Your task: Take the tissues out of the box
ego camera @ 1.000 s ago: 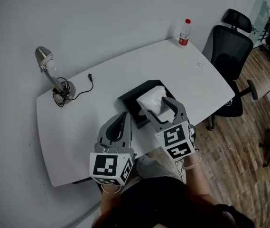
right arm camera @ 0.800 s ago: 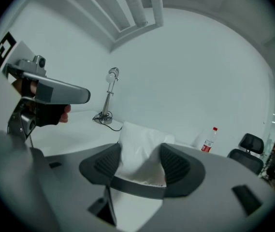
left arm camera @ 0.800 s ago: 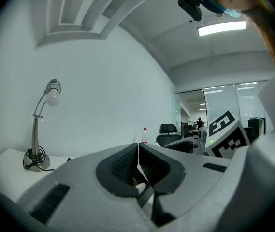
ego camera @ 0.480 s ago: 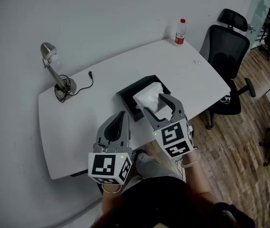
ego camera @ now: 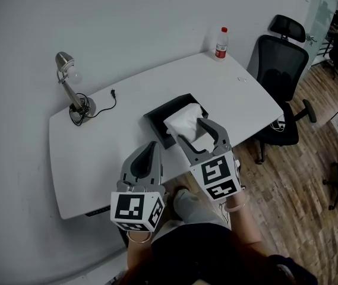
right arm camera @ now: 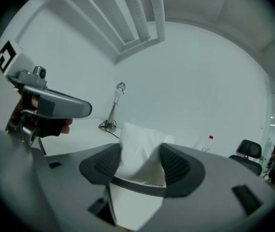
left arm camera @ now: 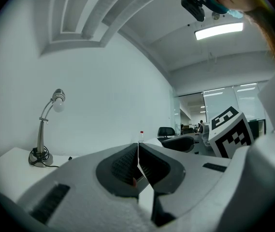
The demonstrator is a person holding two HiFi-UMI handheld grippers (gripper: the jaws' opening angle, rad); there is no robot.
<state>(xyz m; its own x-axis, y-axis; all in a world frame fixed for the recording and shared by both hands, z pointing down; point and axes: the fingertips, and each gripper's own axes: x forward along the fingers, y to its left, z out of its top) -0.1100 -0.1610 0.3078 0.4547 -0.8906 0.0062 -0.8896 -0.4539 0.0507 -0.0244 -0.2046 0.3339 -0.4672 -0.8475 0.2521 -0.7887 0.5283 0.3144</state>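
a: where is the tissue box (ego camera: 158, 119)?

b: near the middle of the white surface (ego camera: 97, 153), towards its near edge, set at an angle. it is black and open on top.

a: and the tissue (ego camera: 183, 120)?

b: a white tuft stands up out of the box, at its right-hand part.

a: what about the right claw (ego camera: 192, 130)?

b: it is spread wide. in the right gripper view the tissue rises between its two jaws. the left edge of the tuft lies close to the left pad, but i cannot tell whether it touches. i see no squeeze on the tissue from either side.

a: where is it held?

b: in the head view it hangs at the near side of the box, aimed at the tuft and tipped a little downward.

a: and the left claw (left arm camera: 138, 146)?

b: its jaws are pressed together, with only a thin seam and nothing between them. it sits just left of the right claw, over the near edge of the surface, beside the box and apart from it.

a: what else is on the surface?

b: a silver desk lamp (ego camera: 68, 82) at the far left, with its black cord (ego camera: 100, 110) trailing beside the base. a clear bottle (ego camera: 221, 42) with a red cap stands at the far right corner.

a: anything past the surface?

b: a black office chair (ego camera: 278, 76) on the right, on a wooden floor (ego camera: 299, 183).
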